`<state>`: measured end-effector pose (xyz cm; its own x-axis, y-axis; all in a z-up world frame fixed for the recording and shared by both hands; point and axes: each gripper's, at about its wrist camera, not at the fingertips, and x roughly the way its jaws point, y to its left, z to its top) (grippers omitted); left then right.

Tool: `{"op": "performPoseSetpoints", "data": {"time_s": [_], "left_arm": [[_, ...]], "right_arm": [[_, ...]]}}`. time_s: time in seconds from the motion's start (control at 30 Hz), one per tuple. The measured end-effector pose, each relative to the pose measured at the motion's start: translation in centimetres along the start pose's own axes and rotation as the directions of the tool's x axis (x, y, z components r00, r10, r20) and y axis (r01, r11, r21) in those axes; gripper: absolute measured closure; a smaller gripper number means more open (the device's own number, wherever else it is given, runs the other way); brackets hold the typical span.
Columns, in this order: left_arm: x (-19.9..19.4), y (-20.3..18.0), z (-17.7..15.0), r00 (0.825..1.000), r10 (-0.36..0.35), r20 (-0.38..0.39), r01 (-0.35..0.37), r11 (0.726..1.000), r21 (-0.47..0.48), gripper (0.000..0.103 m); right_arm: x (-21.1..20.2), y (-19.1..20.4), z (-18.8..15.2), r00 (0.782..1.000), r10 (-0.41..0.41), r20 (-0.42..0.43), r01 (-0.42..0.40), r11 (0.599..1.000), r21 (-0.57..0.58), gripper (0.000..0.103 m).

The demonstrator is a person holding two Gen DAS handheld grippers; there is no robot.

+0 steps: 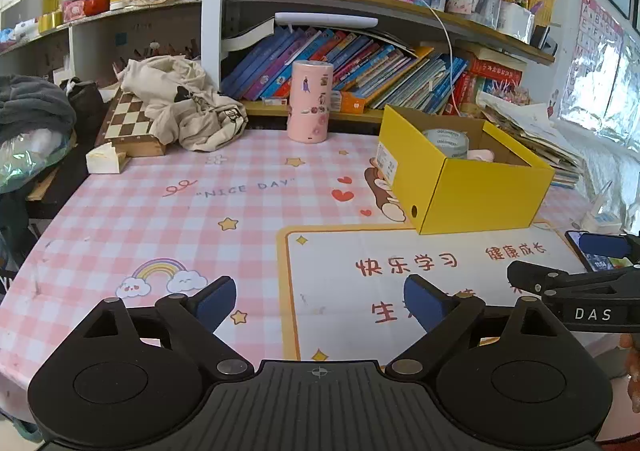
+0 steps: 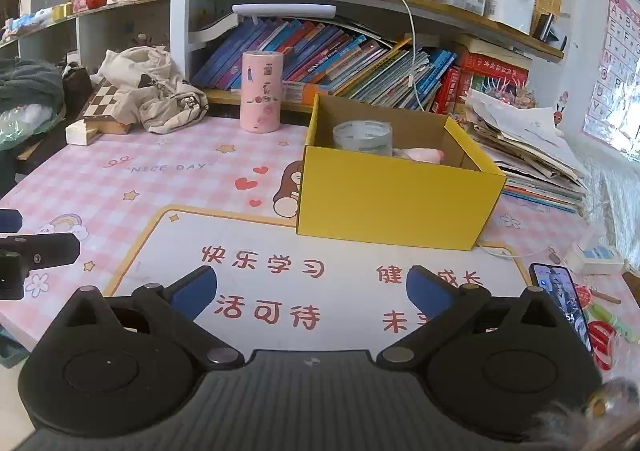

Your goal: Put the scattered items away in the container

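Observation:
A yellow cardboard box (image 1: 480, 191) (image 2: 392, 203) stands open on the pink checked table mat (image 1: 180, 219). Inside it lie a roll of clear tape (image 1: 447, 141) (image 2: 363, 137) and a pale pink item (image 2: 420, 154). A pink cylinder (image 1: 310, 101) (image 2: 261, 91) stands upright behind the box to the left. My left gripper (image 1: 320, 301) is open and empty, low over the mat in front of the box. My right gripper (image 2: 312, 287) is open and empty, also in front of the box; it shows at the right edge of the left wrist view (image 1: 580, 279).
A phone (image 2: 560, 303) lies on the mat at the right. A stack of papers and books (image 2: 532, 147) sits right of the box. A chessboard (image 1: 128, 119) and a cream cloth bag (image 1: 184, 103) lie at the back left. Bookshelves (image 2: 340, 59) rise behind the table.

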<state>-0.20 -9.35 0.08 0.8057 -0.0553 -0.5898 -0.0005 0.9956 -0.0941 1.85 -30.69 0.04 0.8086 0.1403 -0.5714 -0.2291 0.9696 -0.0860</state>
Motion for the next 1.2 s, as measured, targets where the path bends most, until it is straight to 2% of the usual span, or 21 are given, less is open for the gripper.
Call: {"op": "performPoseSetpoints", "data": {"time_s": [0.23, 0.6, 0.83, 1.2], "left_arm": [[0.2, 0.6, 0.0, 1.0, 0.009, -0.014, -0.009, 1.0, -0.01, 0.009], [0.5, 1.3, 0.0, 0.998, 0.052, -0.033, -0.053, 0.998, -0.019, 0.002], [0.8, 1.4, -0.1, 0.996, 0.064, -0.057, -0.065, 0.998, -0.013, 0.001], [0.8, 1.7, -0.1, 0.996, 0.067, -0.055, -0.068, 0.998, -0.011, 0.001]], "right_arm": [[0.1, 0.6, 0.2, 1.0, 0.006, -0.002, -0.006, 1.0, -0.013, 0.0], [0.6, 0.7, 0.5, 1.0, 0.014, -0.009, -0.014, 1.0, -0.015, 0.0], [0.7, 0.8, 0.5, 1.0, 0.013, -0.013, -0.014, 1.0, -0.015, 0.0], [1.0, 0.1, 0.6, 1.0, 0.024, -0.015, -0.024, 0.999, -0.021, 0.0]]}}
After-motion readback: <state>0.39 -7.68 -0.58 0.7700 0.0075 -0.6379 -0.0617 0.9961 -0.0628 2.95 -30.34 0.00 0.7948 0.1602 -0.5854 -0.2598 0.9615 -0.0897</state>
